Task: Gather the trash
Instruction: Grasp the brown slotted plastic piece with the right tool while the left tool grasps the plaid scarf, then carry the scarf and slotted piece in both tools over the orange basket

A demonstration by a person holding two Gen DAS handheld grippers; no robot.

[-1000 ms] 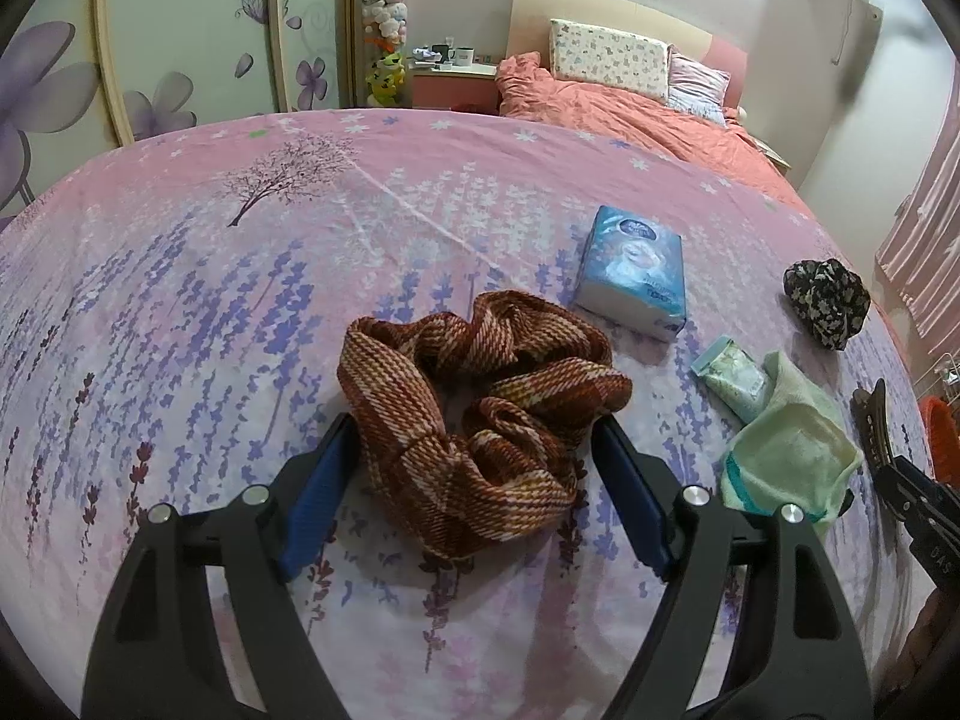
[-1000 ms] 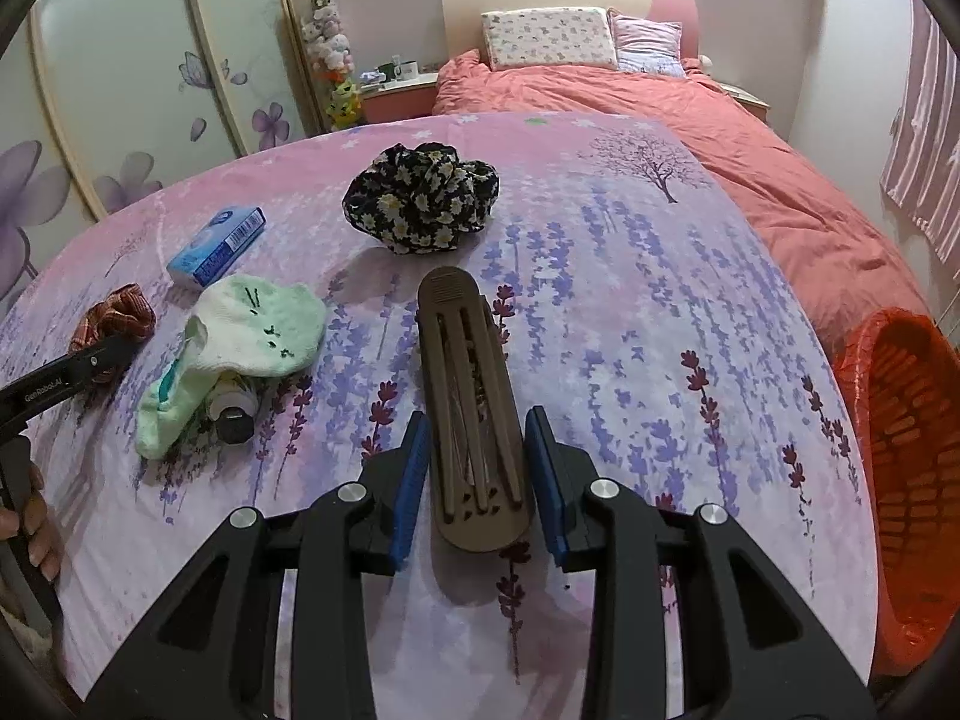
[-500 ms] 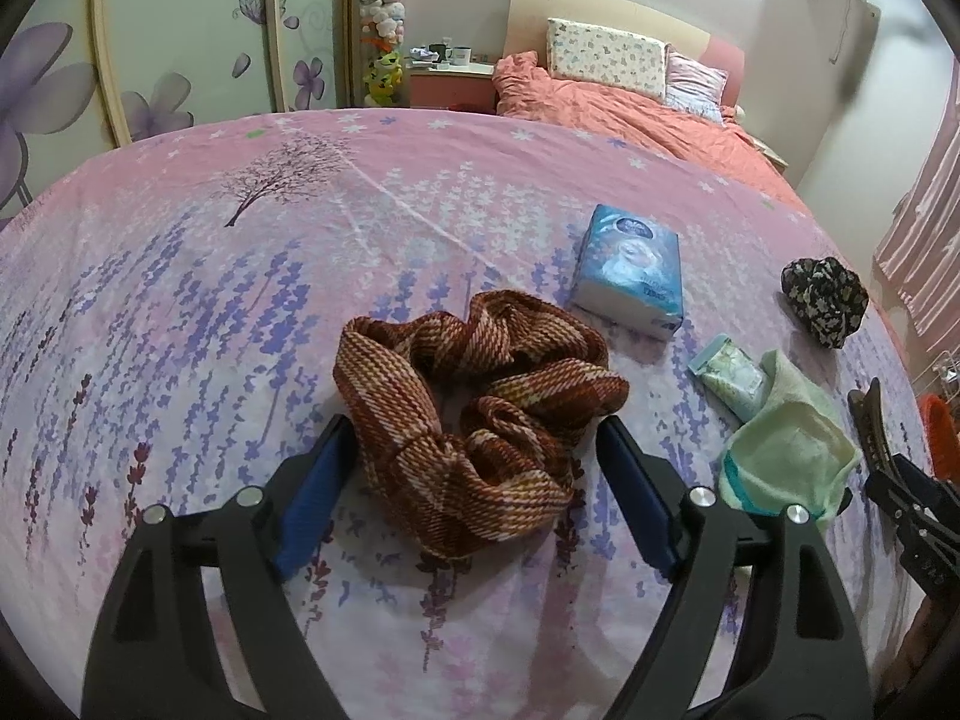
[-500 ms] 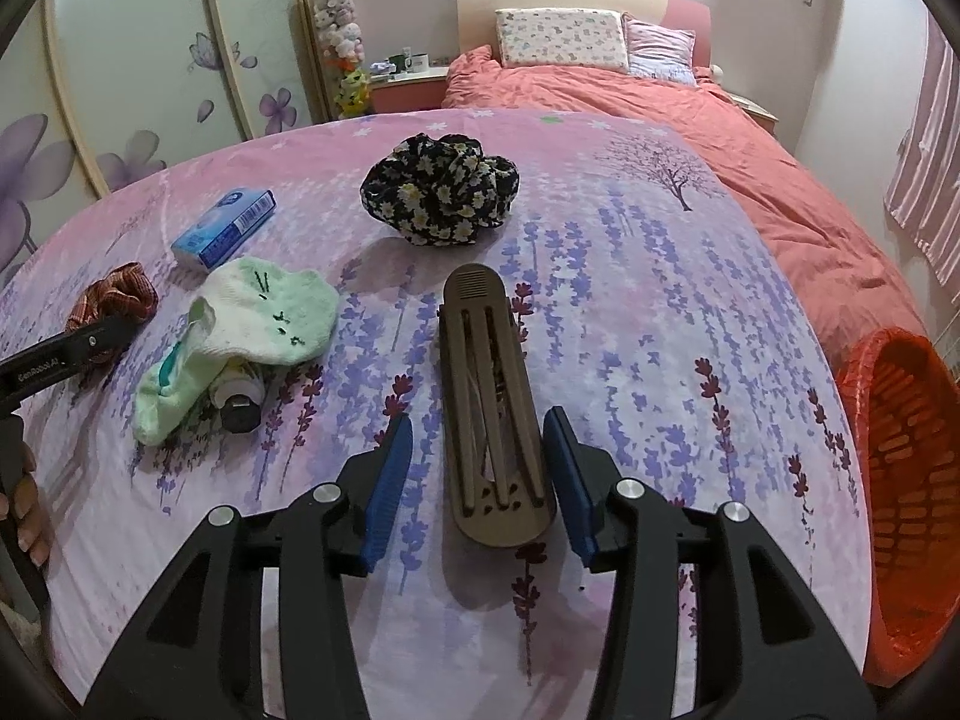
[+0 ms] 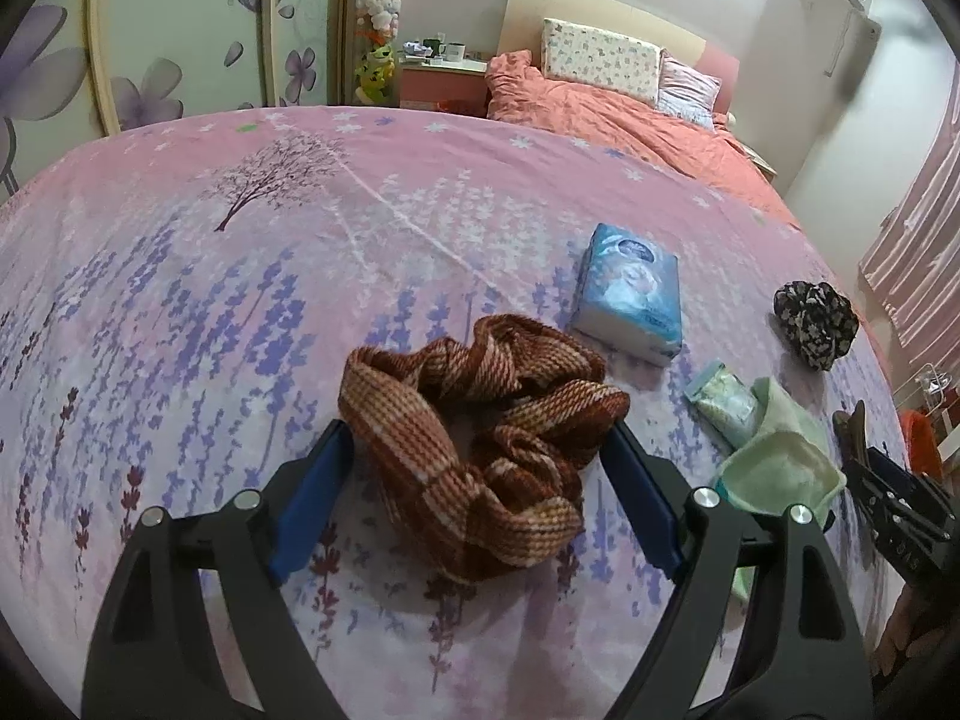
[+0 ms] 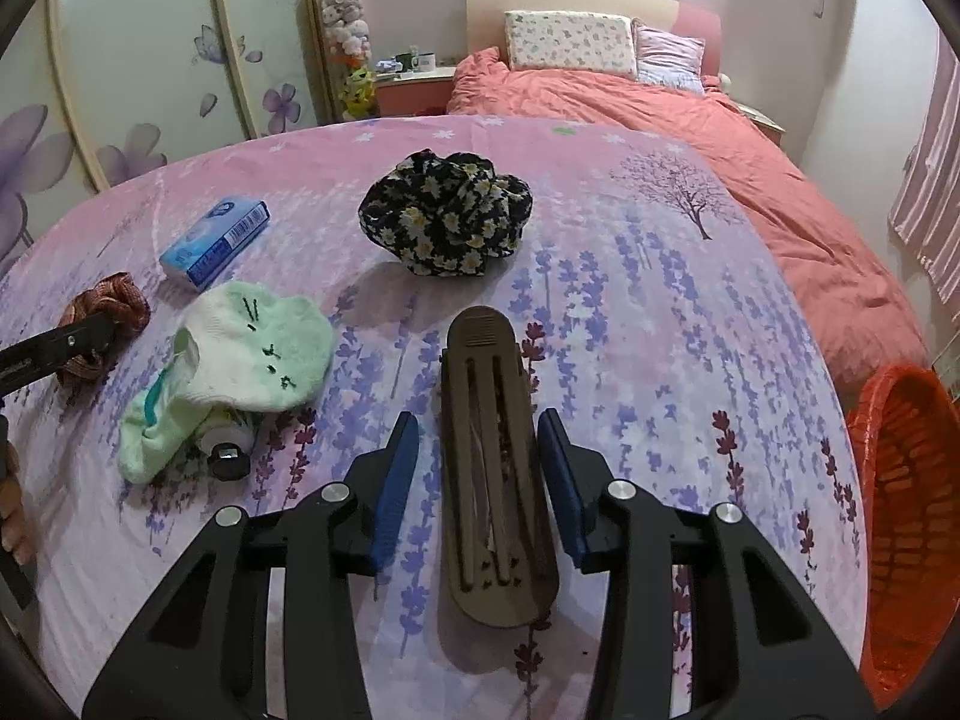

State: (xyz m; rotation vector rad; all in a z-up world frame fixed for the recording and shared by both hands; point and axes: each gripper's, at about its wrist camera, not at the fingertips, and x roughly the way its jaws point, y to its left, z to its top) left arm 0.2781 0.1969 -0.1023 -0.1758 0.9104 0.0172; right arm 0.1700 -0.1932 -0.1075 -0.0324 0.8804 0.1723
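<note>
A brown plaid scrunchie [image 5: 480,438] lies on the pink lavender-print bedspread [image 5: 210,312]. My left gripper [image 5: 478,432] stands open, with one blue pad on each side of the scrunchie. In the right wrist view a long brown hair clip [image 6: 492,480] lies flat between the fingers of my right gripper [image 6: 478,420]. Its jaws are closing, with narrow gaps still showing beside the clip. A pale green sock [image 6: 252,354] lies to the left over a small black-capped bottle [image 6: 228,450].
A blue tissue pack [image 5: 630,294] and a black floral scrunchie [image 6: 447,222] lie farther back. An orange mesh basket [image 6: 906,522] stands past the bed's right edge. A person's hand [image 6: 12,516] shows at the left edge. Pillows and wardrobe doors stand behind.
The right gripper's jaws have spread from close against the hair clip to standing apart from it. The left jaws widened slightly around the plaid scrunchie.
</note>
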